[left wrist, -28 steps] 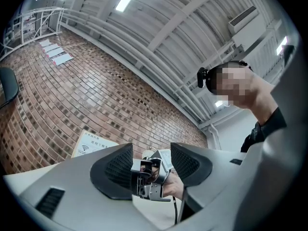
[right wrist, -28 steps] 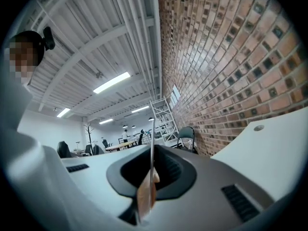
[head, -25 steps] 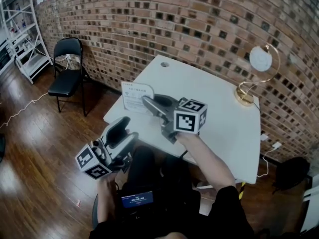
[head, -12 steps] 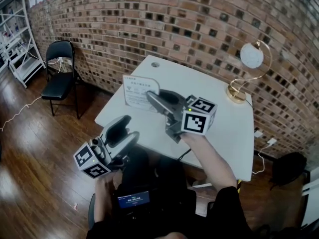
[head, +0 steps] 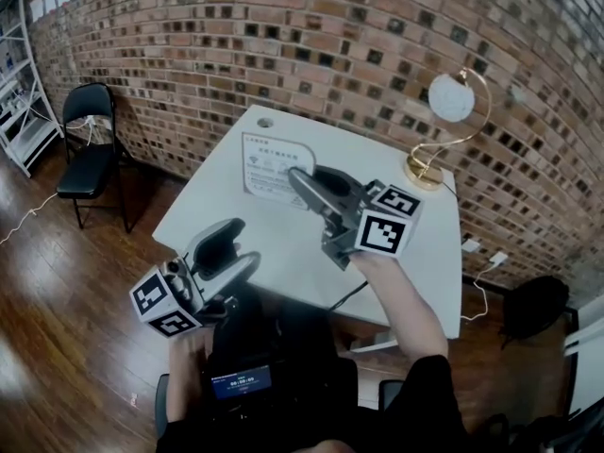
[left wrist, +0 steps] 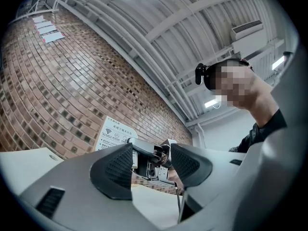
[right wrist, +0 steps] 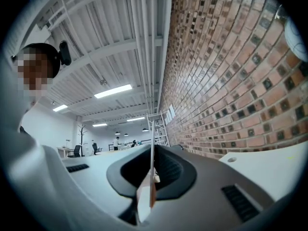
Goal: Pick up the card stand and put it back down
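The card stand (head: 274, 169), a clear upright holder with a white printed sheet, is over the left half of the white table (head: 415, 243). My right gripper (head: 300, 181) is shut on its right edge. In the right gripper view the card stand (right wrist: 152, 167) shows edge-on as a thin line pinched between the jaws. I cannot tell whether its base touches the table. My left gripper (head: 229, 251) is open and empty, low by the table's front edge. In the left gripper view the card stand (left wrist: 112, 133) stands against the brick wall, beyond the left gripper (left wrist: 151, 163).
A gold lamp (head: 436, 130) with a white globe stands at the table's far right corner. A cable hole (head: 264, 122) marks the far left of the tabletop. A black folding chair (head: 85, 149) and a white shelf (head: 17, 111) stand by the brick wall at the left.
My right gripper has carried the card stand rightward, away from the table's left edge and toward the lamp. The left gripper has stayed open in about the same place.
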Available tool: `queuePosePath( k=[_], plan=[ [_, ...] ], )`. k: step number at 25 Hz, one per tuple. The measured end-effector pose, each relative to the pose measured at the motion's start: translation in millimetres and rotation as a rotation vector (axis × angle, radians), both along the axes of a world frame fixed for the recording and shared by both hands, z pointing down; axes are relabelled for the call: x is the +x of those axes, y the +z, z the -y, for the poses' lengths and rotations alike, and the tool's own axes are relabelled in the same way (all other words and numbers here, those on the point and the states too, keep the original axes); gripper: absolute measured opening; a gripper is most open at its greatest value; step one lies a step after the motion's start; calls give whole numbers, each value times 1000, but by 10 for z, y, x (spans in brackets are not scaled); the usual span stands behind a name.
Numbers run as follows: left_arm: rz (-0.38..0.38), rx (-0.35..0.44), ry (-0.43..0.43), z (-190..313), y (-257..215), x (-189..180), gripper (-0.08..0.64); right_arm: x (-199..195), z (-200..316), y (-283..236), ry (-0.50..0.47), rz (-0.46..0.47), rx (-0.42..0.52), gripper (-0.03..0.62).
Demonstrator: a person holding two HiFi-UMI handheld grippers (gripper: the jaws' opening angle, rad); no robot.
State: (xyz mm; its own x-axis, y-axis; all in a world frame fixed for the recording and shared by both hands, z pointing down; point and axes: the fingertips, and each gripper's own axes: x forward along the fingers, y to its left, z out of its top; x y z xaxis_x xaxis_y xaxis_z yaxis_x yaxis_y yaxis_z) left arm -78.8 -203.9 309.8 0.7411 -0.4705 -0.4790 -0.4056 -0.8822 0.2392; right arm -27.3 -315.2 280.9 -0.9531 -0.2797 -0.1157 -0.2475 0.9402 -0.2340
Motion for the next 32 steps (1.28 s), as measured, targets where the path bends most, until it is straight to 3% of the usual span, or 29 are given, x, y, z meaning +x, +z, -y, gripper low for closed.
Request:
queuePosePath(
  k=[16, 32],
  plan=[
    [36, 34, 114, 124, -163, 634, 242, 814, 70, -114, 103, 37, 28, 29],
    [95, 52, 280, 131, -325, 1428, 242, 1783, 135, -225, 240, 100, 60, 29]
  ],
)
